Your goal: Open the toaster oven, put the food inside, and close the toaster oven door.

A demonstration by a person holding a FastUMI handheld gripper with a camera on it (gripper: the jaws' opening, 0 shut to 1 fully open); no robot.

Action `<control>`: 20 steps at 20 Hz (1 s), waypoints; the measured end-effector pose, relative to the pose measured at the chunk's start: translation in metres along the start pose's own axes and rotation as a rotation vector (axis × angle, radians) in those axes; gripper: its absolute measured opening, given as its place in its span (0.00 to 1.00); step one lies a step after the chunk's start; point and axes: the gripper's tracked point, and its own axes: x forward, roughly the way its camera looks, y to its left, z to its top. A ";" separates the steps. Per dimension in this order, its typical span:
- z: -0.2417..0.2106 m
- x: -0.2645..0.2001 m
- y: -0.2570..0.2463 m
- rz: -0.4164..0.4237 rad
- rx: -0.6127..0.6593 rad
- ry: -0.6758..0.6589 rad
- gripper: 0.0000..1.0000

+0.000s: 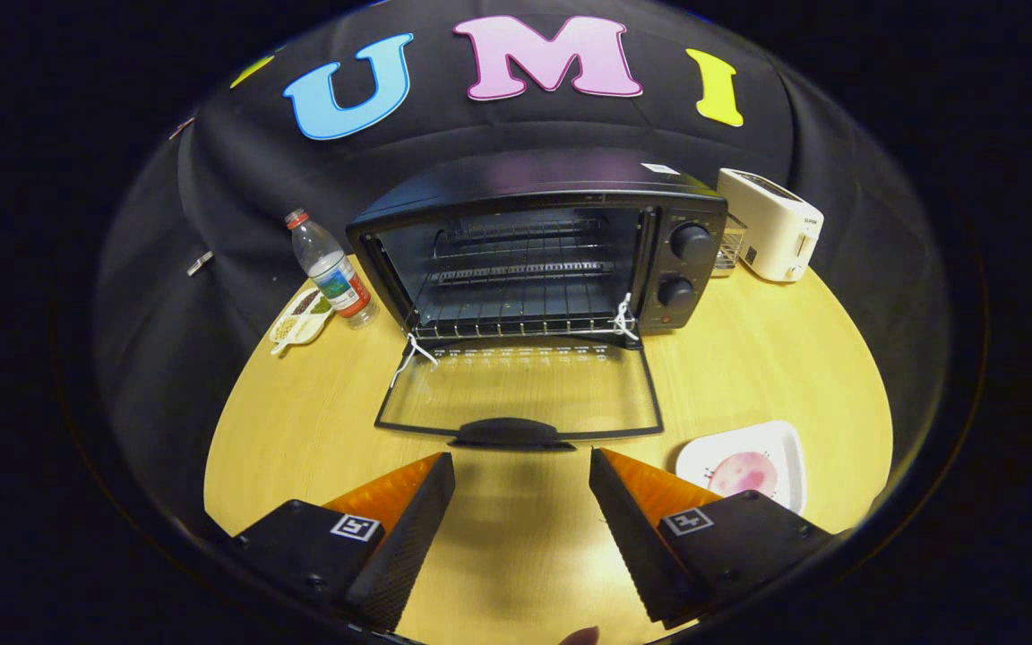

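Tool (522, 466) fingers spread apart, empty — just ahead, toaster oven (538, 255) door (520, 394) lies open; white toaster (771, 224) label unreadable.

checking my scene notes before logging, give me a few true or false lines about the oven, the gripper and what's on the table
1. The toaster oven door is folded down open. True.
2. The gripper is shut on the door handle. False: its fingers are spread apart with nothing between them, the handle just ahead.
3. A water bottle stands left of the oven. True.
4. Food sits on the oven rack. False: the rack is bare.
5. A white plate lies beside the right finger. True.
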 end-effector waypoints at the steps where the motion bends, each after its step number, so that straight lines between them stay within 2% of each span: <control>1: -0.001 -0.009 -0.011 0.017 -0.004 0.043 0.98; 5: -0.008 -0.027 -0.093 -0.001 0.022 0.230 0.97; 8: -0.024 -0.023 -0.168 -0.060 0.036 0.361 0.99; 11: -0.039 -0.007 -0.224 -0.100 0.039 0.432 0.99; 16: -0.063 0.020 -0.264 -0.095 0.054 0.519 0.97; 17: -0.067 0.023 -0.268 -0.095 0.052 0.534 0.95; 18: -0.072 0.026 -0.270 -0.091 0.046 0.547 0.86; 19: -0.075 0.028 -0.271 -0.085 0.037 0.557 0.86; 20: -0.080 0.031 -0.275 -0.092 0.033 0.571 0.79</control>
